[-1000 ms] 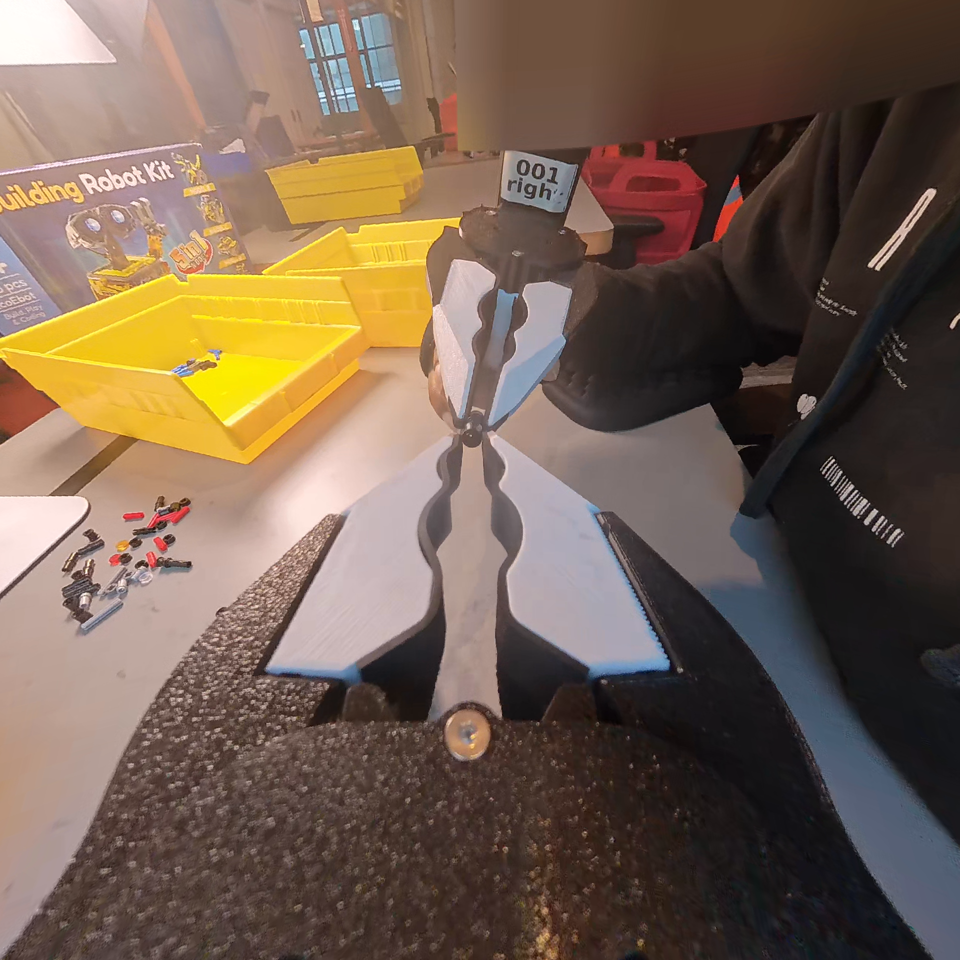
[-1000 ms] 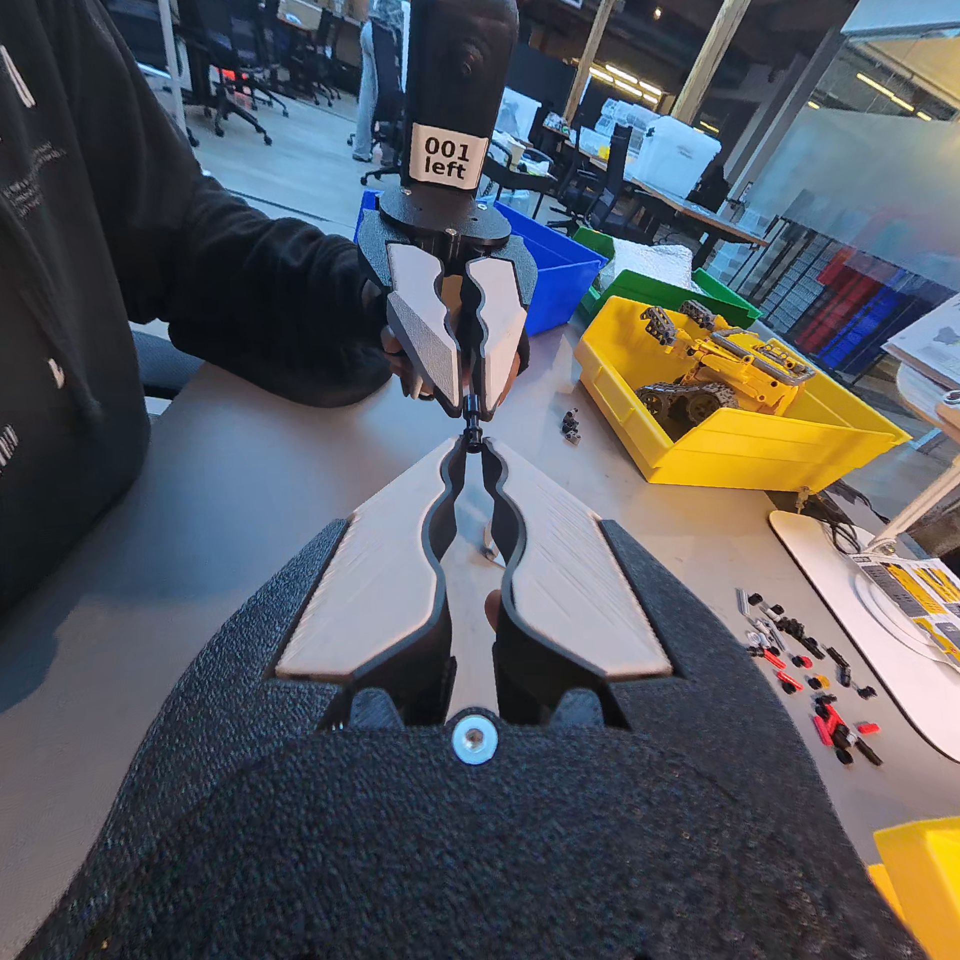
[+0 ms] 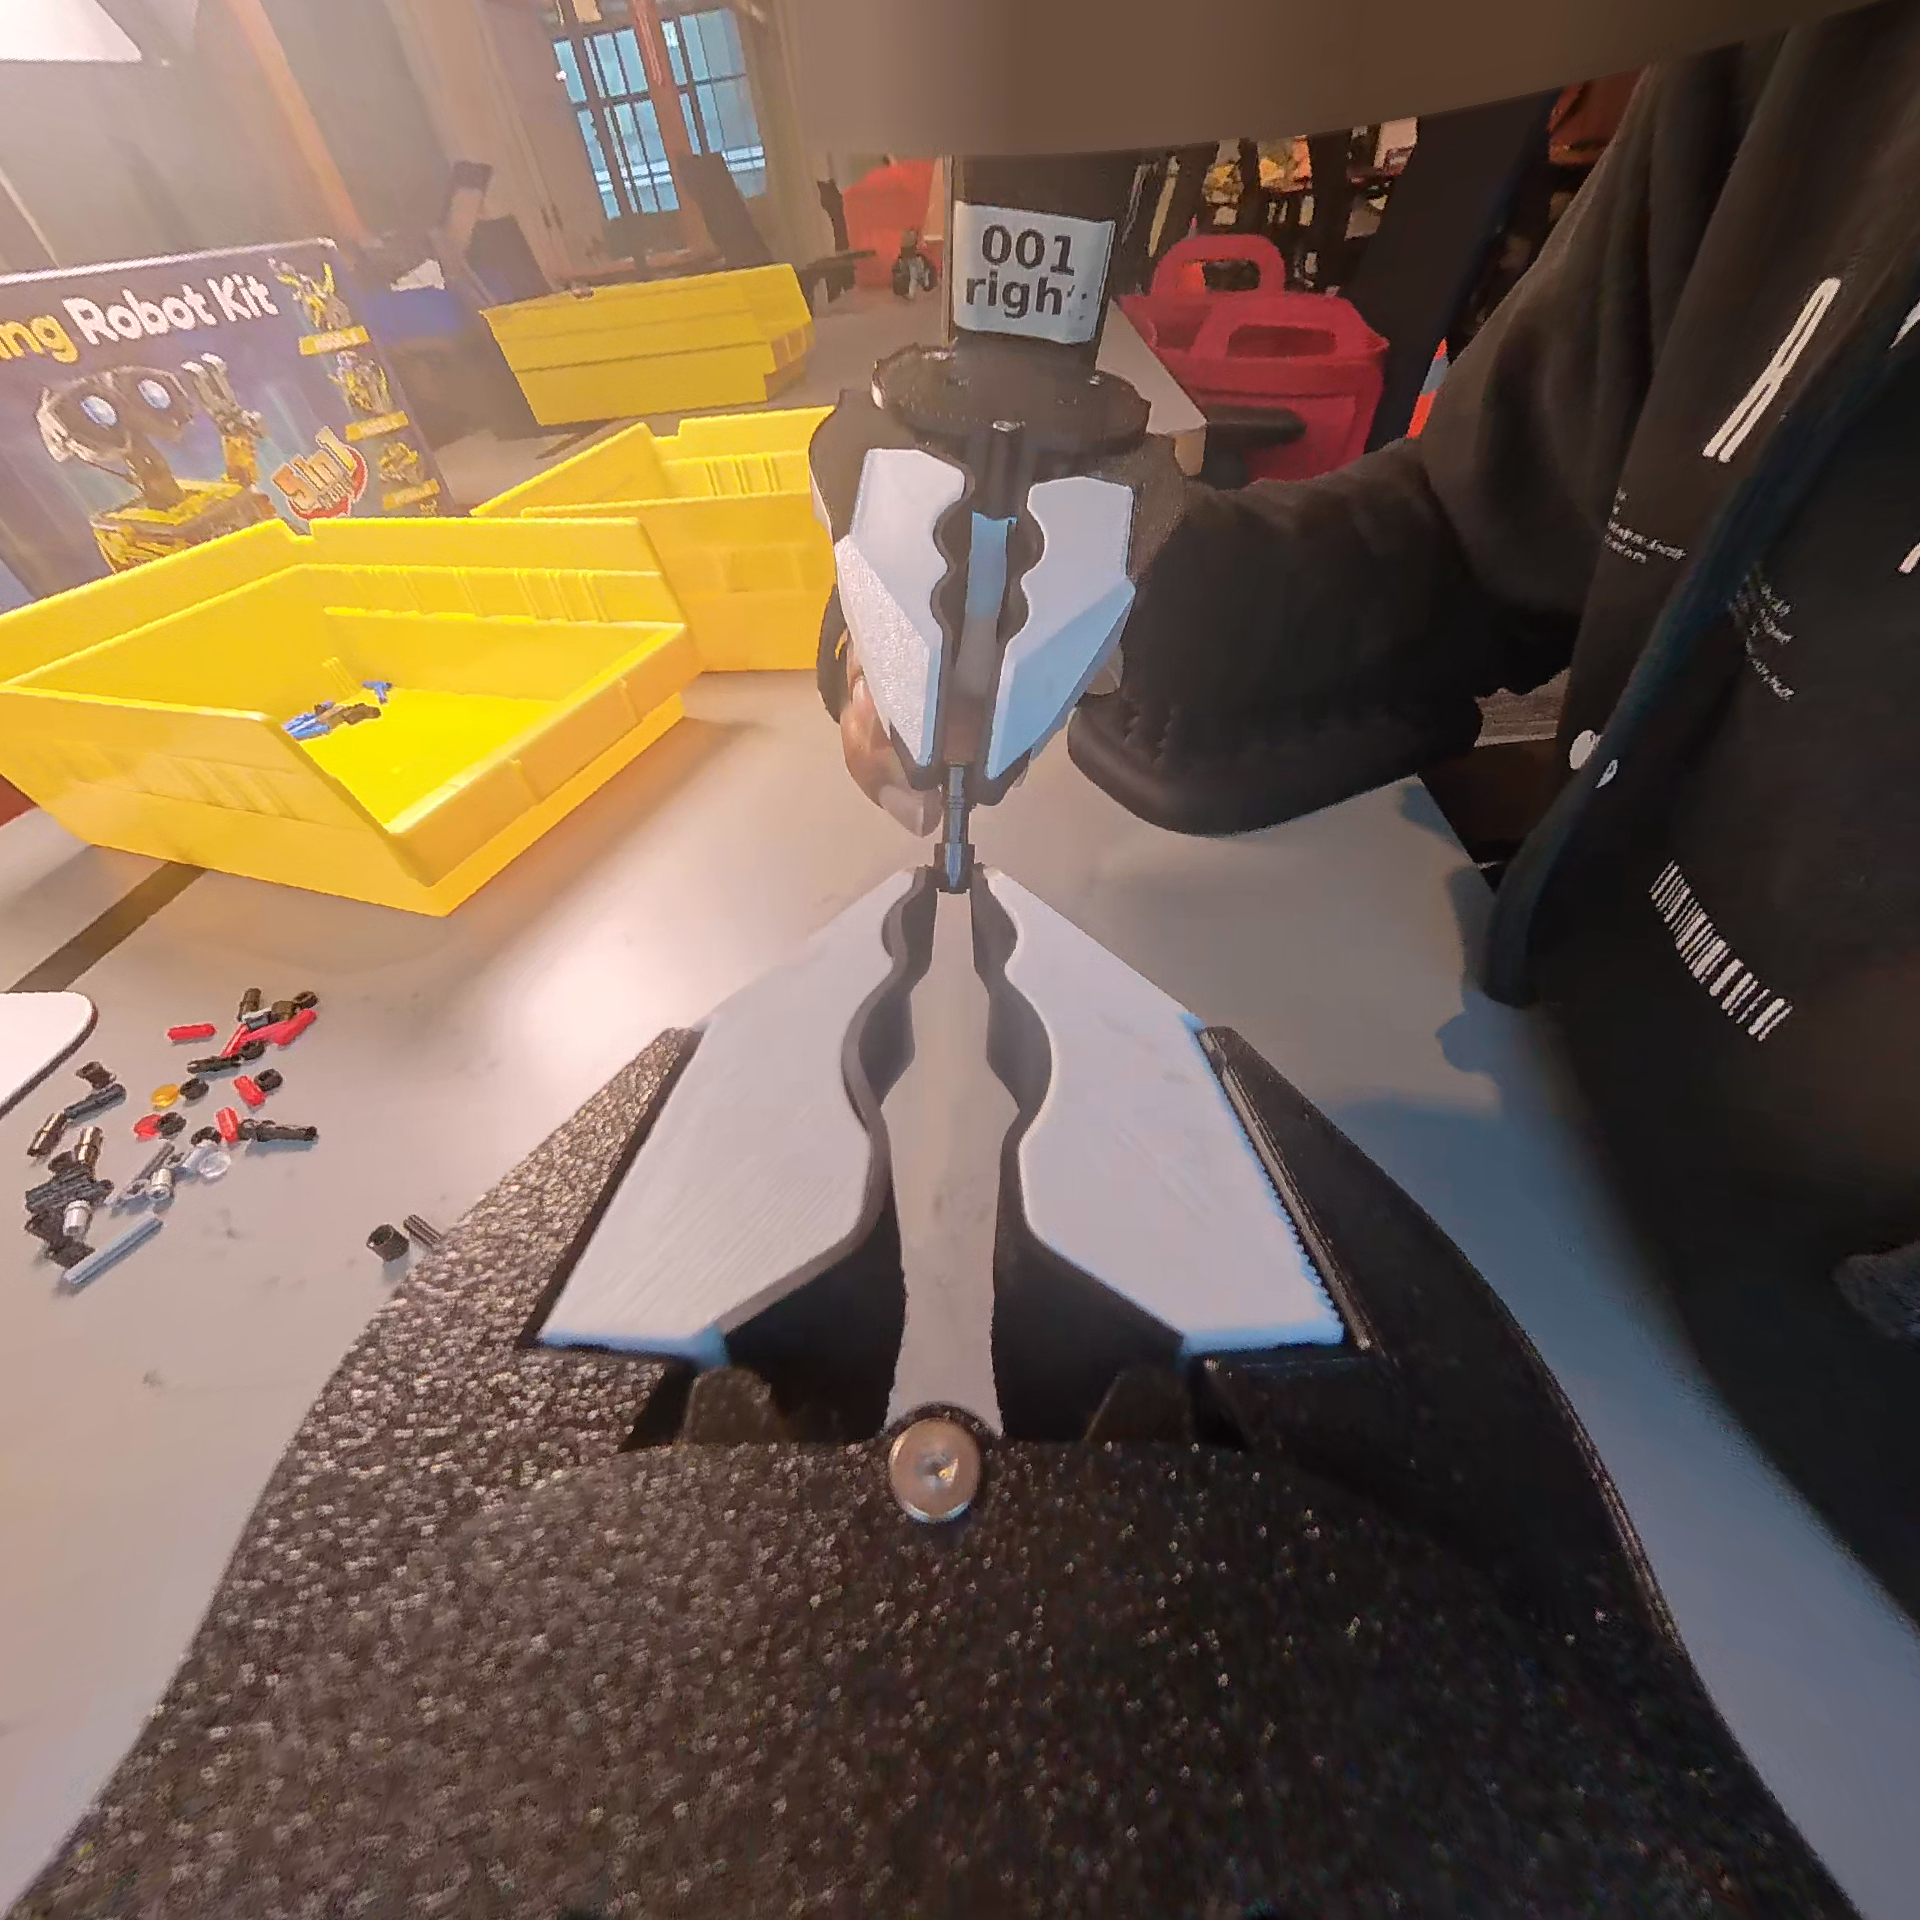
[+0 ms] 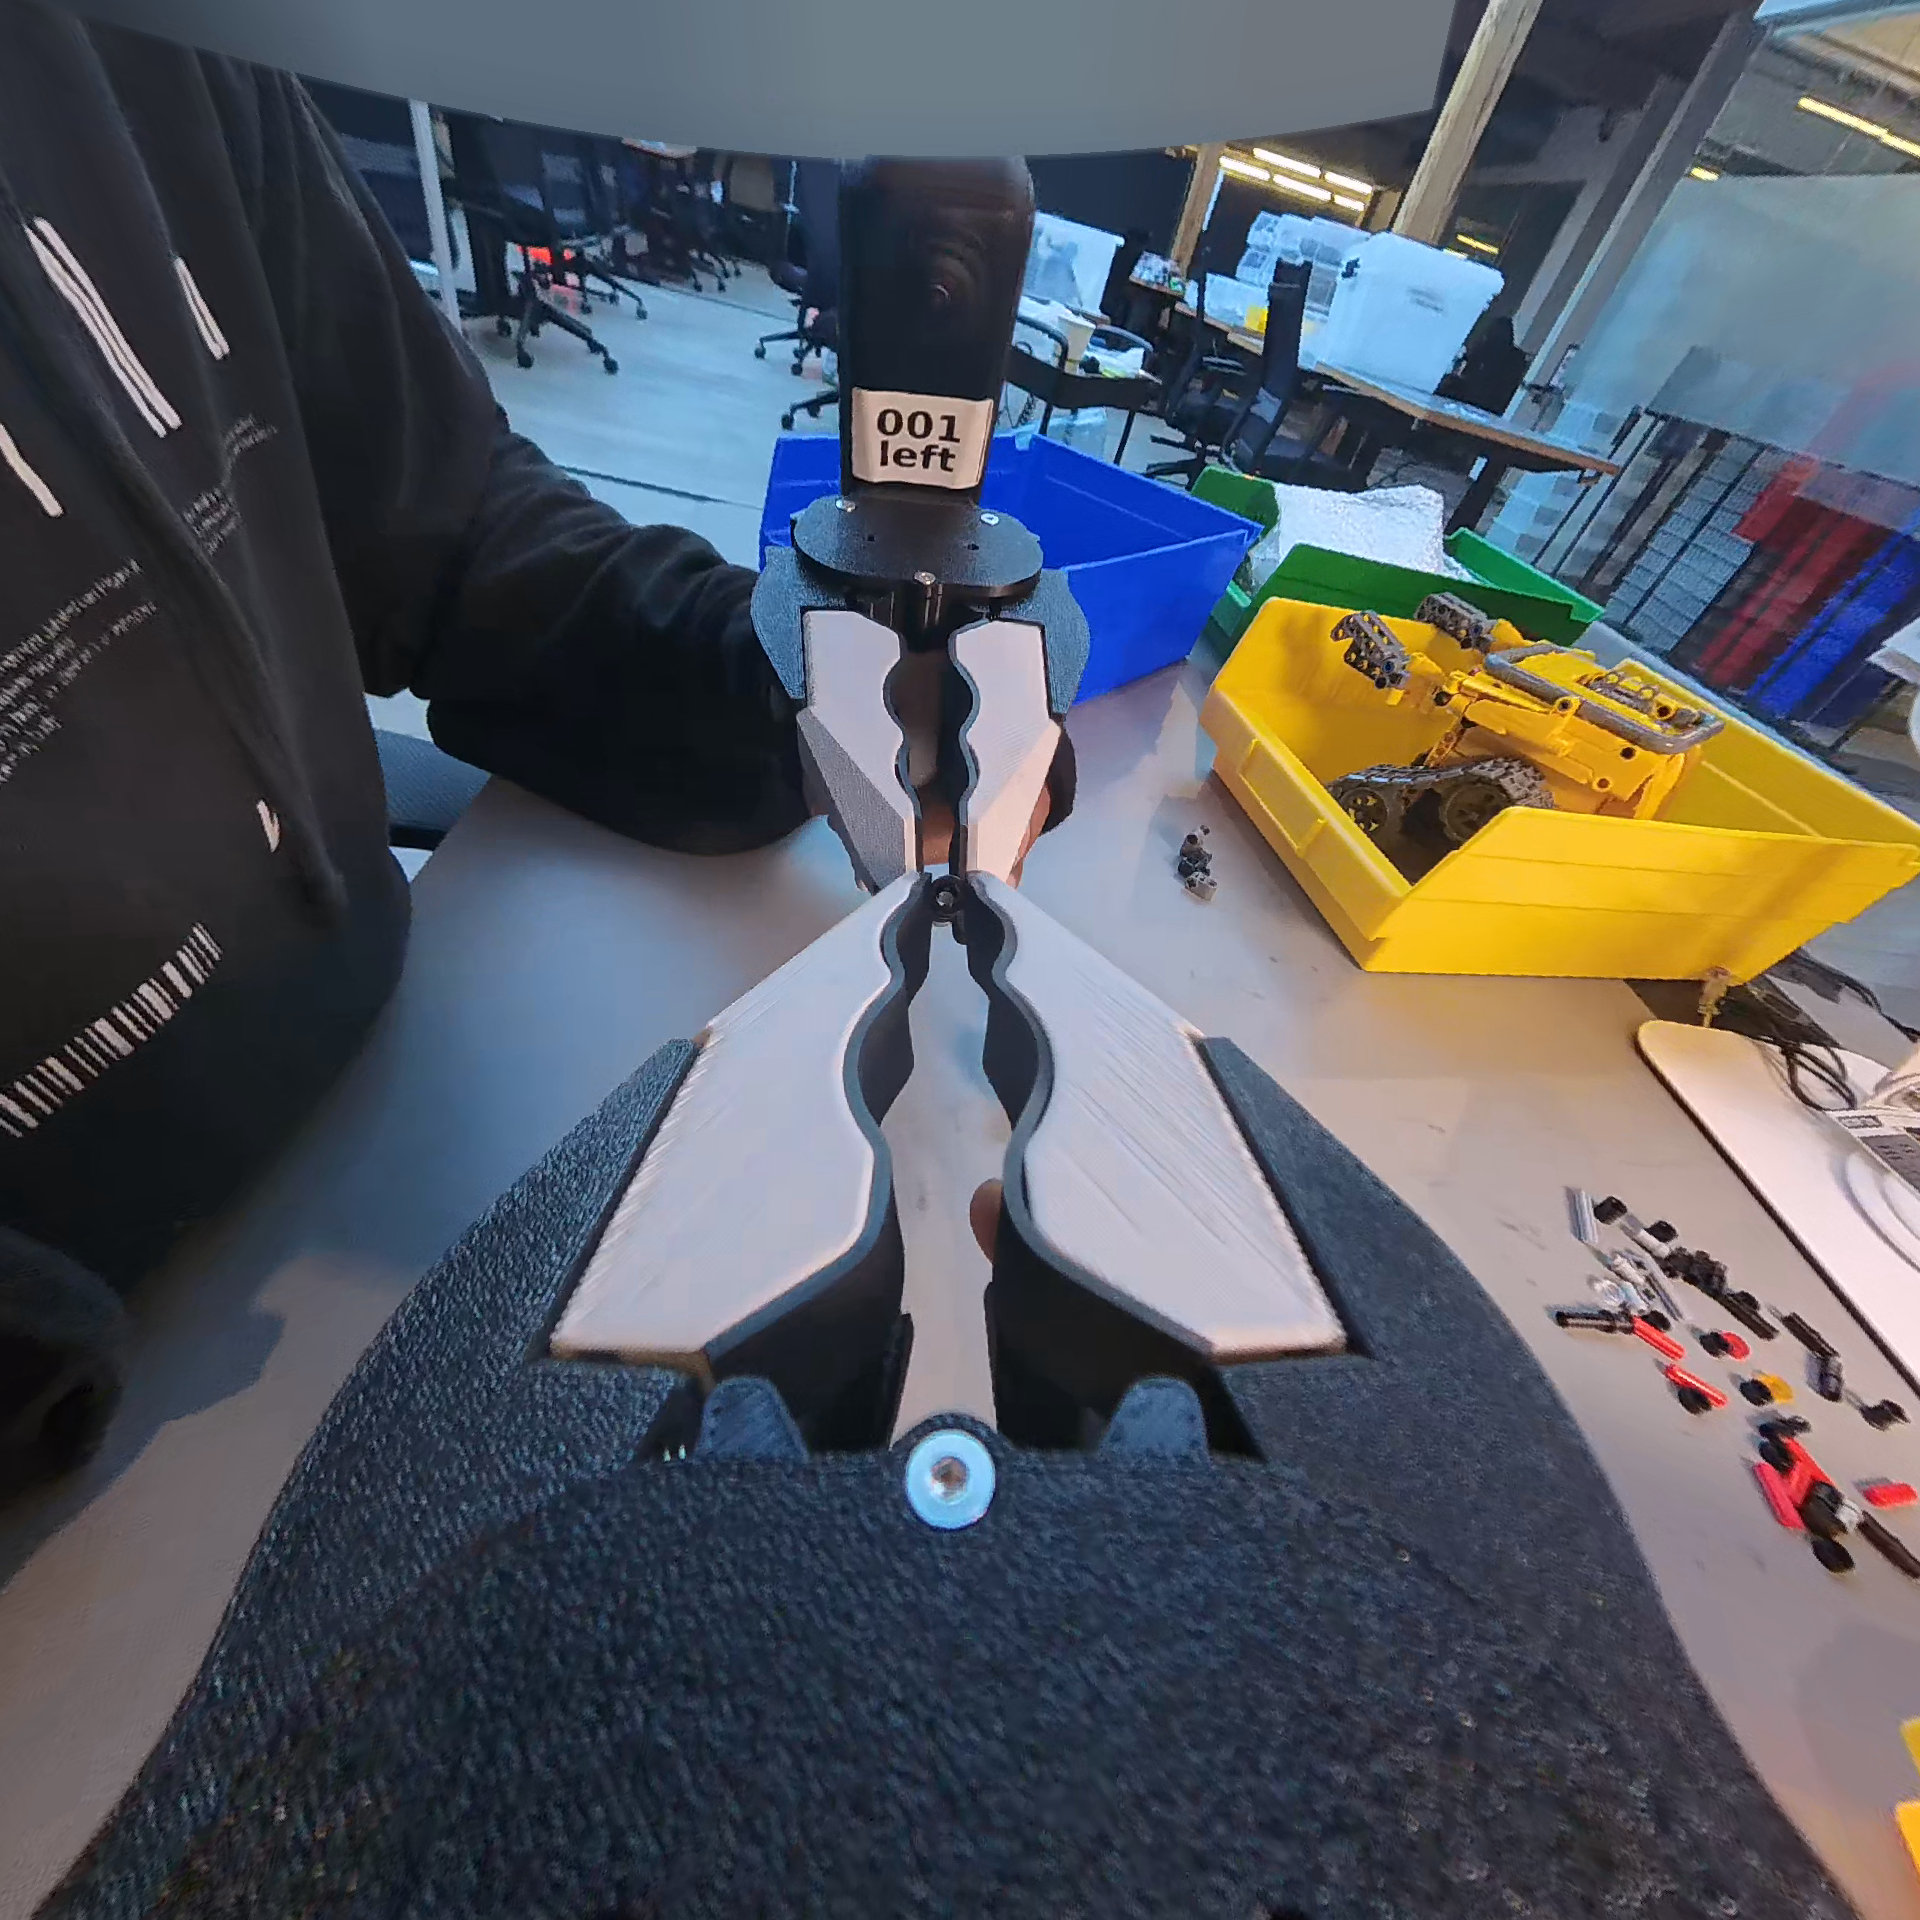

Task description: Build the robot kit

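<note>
A: Because our two tools meet tip to tip above the worktop, we share one small dark peg. The left tool is closed on its near end.

B: And our right tool is closed on its own end, seen end-on as a black round piece. Held in the air like that, both ends stay reachable.

A: The loose parts lie well apart, beside the yellow bin.

B: The yellow tracked model sits in another bin.
</note>
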Demonstrator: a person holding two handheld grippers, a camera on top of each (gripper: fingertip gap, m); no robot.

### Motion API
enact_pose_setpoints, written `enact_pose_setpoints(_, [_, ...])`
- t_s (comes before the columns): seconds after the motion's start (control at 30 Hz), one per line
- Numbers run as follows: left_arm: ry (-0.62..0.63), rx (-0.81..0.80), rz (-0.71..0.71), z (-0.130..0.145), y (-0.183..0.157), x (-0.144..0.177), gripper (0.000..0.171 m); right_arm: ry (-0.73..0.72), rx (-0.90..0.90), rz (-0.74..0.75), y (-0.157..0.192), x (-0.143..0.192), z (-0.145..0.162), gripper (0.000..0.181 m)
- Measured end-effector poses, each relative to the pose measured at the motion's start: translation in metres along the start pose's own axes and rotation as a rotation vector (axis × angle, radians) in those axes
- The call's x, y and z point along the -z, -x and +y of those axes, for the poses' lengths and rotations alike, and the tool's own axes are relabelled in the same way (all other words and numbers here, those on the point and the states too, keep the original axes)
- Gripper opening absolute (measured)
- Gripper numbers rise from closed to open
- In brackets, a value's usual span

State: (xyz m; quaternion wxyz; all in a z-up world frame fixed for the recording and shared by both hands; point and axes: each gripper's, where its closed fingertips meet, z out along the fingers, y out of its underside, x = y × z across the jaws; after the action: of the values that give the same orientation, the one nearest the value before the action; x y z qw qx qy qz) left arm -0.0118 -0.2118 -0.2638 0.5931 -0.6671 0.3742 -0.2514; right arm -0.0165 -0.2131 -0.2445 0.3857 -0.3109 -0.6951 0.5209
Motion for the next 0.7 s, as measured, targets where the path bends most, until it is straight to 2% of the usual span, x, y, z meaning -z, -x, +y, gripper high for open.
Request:
enact_pose_setpoints(0.43, [-0.003, -0.05, -0.024, 0.0015, -0.0005, -0.0032, 0.006, -0.02, 0.033, 0.024, 0.0015, -0.0047, -0.0036, 0.006])
enact_pose_setpoints(0.7, [-0.001, -0.074, -0.029, 0.0025, -0.0011, -0.0041, 0.007, 0.001, 0.127, 0.059, 0.0042, -0.008, -0.0041, 0.006])
